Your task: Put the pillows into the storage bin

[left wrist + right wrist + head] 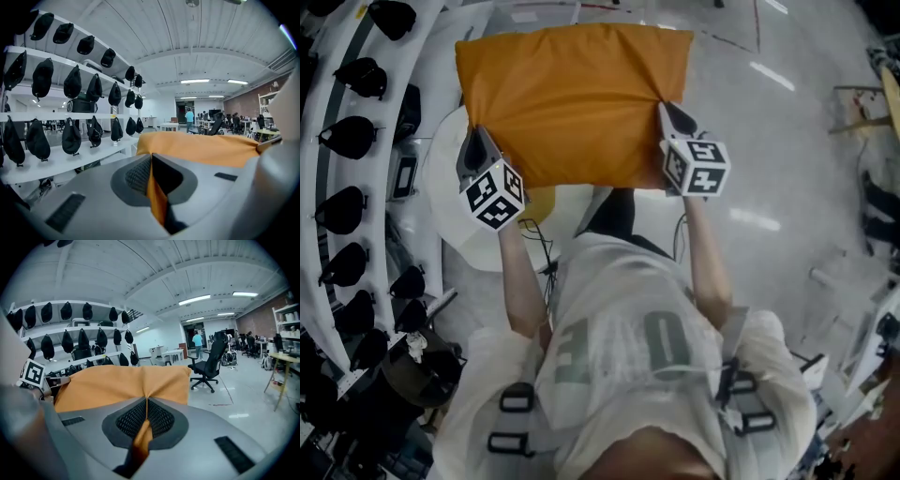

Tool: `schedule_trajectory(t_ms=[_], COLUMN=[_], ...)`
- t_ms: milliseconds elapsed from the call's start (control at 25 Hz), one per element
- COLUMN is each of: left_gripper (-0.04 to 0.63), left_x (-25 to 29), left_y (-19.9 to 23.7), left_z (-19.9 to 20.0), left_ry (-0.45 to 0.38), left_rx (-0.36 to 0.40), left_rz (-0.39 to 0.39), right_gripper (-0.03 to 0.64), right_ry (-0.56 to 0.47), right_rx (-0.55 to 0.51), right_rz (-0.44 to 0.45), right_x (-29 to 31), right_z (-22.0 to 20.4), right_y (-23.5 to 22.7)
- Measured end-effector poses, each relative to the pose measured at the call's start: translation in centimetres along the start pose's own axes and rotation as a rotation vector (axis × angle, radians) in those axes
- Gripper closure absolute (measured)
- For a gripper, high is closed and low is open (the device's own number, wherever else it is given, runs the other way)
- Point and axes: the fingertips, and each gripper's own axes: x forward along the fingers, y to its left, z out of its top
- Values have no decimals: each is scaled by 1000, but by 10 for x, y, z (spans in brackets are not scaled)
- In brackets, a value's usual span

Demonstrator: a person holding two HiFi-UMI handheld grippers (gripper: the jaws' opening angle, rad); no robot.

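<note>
An orange pillow (572,98) hangs in the air in front of the person, held flat by its near edge. My left gripper (475,141) is shut on the pillow's near left corner, and my right gripper (667,112) is shut on its near right corner. In the left gripper view a fold of the orange pillow (157,197) is pinched between the jaws. The right gripper view shows the orange pillow (124,383) bunched into the shut jaws, with the left gripper's marker cube (33,372) beyond. No storage bin is in view.
A round white table (473,234) stands below the pillow with a yellow thing (539,202) on it. White shelves of black caps (342,141) run along the left. A black office chair (211,363) and desks stand on the shiny floor to the right.
</note>
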Motion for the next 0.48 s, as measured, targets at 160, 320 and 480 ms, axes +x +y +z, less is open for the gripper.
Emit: schedule_trajectory(t_ms=[160, 320, 480], left_gripper=[584, 584, 584], left_x=[64, 138, 221], left_y=[-12, -16, 18], left_z=[10, 25, 59], left_ry=[-12, -5, 4], left_rx=[-3, 28, 79], left_rz=[49, 116, 195], right_gripper=[604, 604, 604], right_ry=[11, 68, 154], right_rx=[-28, -51, -122], right_rz=[46, 116, 216], right_x=[67, 142, 226], right_z=[26, 49, 73], right_y=[-25, -41, -22])
